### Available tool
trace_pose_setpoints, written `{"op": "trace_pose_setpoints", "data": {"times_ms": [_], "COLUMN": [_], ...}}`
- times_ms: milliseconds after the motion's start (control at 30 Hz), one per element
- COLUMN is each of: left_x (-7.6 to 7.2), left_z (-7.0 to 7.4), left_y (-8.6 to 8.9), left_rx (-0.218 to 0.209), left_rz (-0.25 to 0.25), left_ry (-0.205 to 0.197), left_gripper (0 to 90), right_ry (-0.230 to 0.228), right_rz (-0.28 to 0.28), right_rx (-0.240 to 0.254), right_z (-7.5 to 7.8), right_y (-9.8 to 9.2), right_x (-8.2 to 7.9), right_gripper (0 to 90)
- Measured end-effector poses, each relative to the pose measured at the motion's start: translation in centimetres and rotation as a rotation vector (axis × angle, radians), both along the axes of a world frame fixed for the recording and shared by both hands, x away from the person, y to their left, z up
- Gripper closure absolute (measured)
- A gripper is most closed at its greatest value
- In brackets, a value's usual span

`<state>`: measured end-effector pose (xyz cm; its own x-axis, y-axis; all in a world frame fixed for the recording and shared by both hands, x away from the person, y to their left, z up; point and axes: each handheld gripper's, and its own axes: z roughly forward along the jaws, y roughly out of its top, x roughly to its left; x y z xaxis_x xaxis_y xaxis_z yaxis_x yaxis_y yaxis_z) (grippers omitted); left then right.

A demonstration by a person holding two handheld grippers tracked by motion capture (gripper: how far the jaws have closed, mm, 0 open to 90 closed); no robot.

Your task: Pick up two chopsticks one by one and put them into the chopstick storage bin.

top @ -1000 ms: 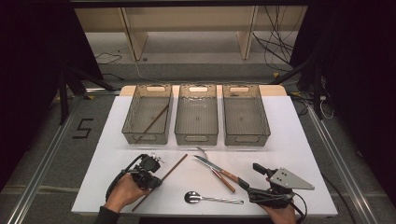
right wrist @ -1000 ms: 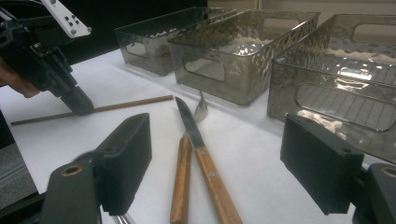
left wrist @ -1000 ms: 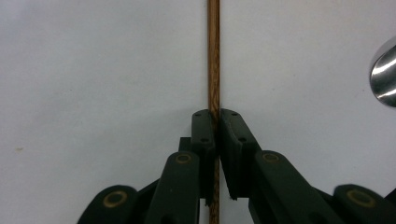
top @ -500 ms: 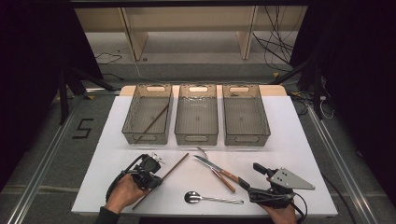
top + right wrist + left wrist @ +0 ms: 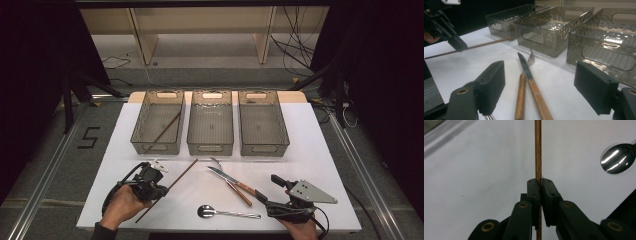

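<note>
White table (image 5: pixel 310 150), three clear bins at the back. Left gripper (image 5: pixel 159 189) clamped on the brown chopstick (image 5: pixel 175 181), in front of the left bin (image 5: pixel 159 121) (another stick lies inside it). Right gripper (image 5: pixel 270 190) jaws wide apart, nothing held, beside the wood-handled knife (image 5: pixel 234 181).

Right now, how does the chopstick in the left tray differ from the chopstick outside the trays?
The chopstick in the tray lies loose in the left tray; the chopstick on the table side is clamped by the left gripper. The first is untouched; the second is pinched between the fingers. Both are thin, brown, wooden-looking sticks set diagonally.
</note>
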<state>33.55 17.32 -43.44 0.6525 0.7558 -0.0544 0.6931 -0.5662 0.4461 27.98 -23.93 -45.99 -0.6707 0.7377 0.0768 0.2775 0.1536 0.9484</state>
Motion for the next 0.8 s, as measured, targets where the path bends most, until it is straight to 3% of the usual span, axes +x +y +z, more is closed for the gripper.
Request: {"op": "trace_pose_setpoints", "data": {"times_ms": [433, 800], "left_x": [1.3, 4.7], "left_z": [3.2, 5.2], "left_y": [3.5, 4.3], "left_rx": [-0.119, -0.146], "left_rz": [0.081, 0.114], "left_ry": [-0.087, -0.144], "left_gripper": [84.9, 84.8], "right_ry": [0.006, 0.010], "right_rz": [-0.004, -0.009], "right_rx": [0.003, 0.008], "right_z": [0.0, -0.1], "right_y": [0.0, -0.1], "right_x": [0.0, 0.1], "right_gripper": [25.4, 25.4]}}
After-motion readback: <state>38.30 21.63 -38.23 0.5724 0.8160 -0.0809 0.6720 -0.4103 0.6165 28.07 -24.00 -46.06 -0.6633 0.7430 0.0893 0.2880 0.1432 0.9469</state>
